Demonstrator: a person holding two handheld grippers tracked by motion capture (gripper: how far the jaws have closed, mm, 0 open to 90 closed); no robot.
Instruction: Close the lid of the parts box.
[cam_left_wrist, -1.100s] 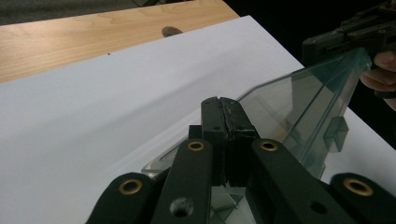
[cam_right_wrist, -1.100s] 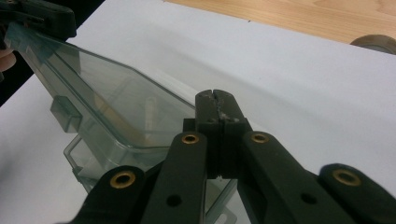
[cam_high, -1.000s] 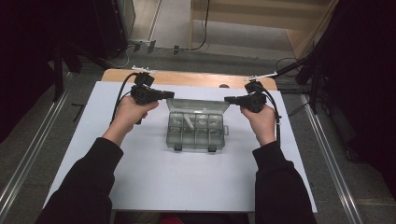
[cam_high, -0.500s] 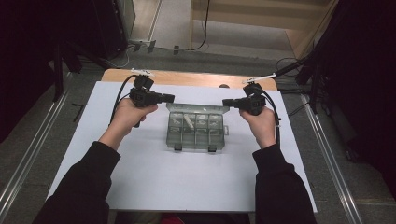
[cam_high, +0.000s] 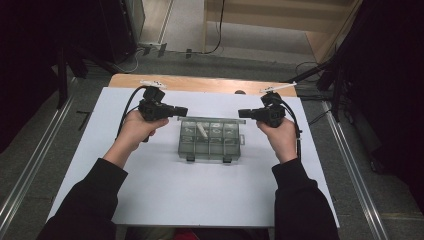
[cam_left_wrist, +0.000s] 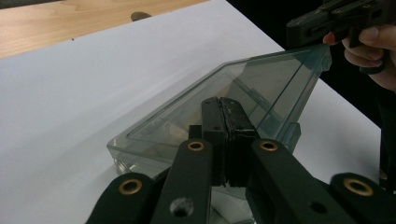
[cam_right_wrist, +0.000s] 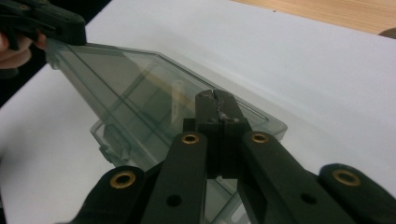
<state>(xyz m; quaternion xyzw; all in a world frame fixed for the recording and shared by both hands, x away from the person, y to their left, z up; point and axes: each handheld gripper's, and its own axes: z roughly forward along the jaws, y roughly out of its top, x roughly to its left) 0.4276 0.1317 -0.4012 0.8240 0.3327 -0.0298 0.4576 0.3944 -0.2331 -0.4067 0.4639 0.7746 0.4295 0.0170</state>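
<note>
A clear plastic compartment box (cam_high: 210, 146) sits mid-table on the white sheet, with a small white piece (cam_high: 201, 131) in one compartment. Its hinged lid (cam_high: 212, 120) is tilted up over the box. My left gripper (cam_high: 184, 110) is shut on the lid's raised left corner, and my right gripper (cam_high: 241, 113) is shut on the right corner. In the left gripper view the closed jaws (cam_left_wrist: 223, 103) lie against the lid (cam_left_wrist: 261, 79), with the right gripper (cam_left_wrist: 301, 30) at the far corner. The right gripper view shows its jaws (cam_right_wrist: 215, 98) on the lid (cam_right_wrist: 126, 79) and the left gripper (cam_right_wrist: 70, 28) opposite.
The white sheet (cam_high: 165, 190) covers most of the table, with a wooden strip (cam_high: 200, 84) bare along the far edge. Metal rails (cam_high: 30, 165) run along both sides. Two latches (cam_high: 190, 158) stick out at the box's near side.
Both grippers and the lid's raised edge have come slightly toward the near side. The grips have not changed.
</note>
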